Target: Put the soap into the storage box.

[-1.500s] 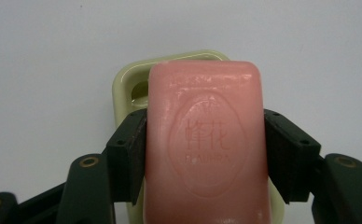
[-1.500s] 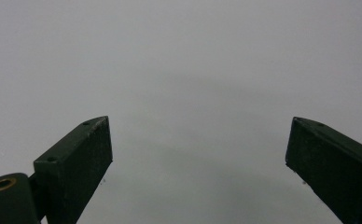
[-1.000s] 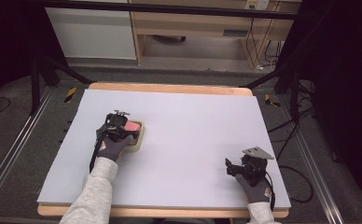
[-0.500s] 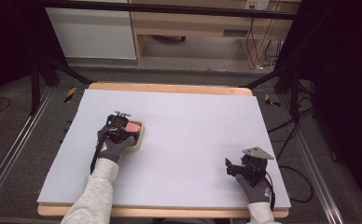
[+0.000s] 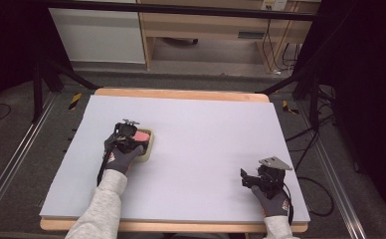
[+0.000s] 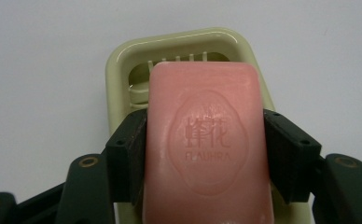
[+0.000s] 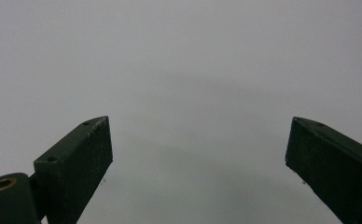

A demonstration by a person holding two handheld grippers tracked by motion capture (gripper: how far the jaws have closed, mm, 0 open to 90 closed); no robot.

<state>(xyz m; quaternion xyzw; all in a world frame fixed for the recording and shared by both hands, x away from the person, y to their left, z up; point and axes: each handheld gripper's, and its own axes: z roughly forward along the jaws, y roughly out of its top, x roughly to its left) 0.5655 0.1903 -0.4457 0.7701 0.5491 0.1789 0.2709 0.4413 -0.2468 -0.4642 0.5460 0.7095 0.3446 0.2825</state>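
The left tool [image 6: 205, 154] is clamped across the short sides of the pink soap bar [image 6: 207, 140], jaws pressing both flanks. The bar's long axis runs straight out toward twelve o'clock, over the pale green soap dish [image 6: 123, 56] on the desk [image 5: 206, 134]. The left gripper view gives the embossed lettering and the dish's ribs; the high view places the dish at nine o'clock. The right tool [image 7: 198, 163] gapes wide and empty, idle at five o'clock [image 5: 265, 180].

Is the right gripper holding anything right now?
No, the right gripper is open, its jaws wide apart over bare table.
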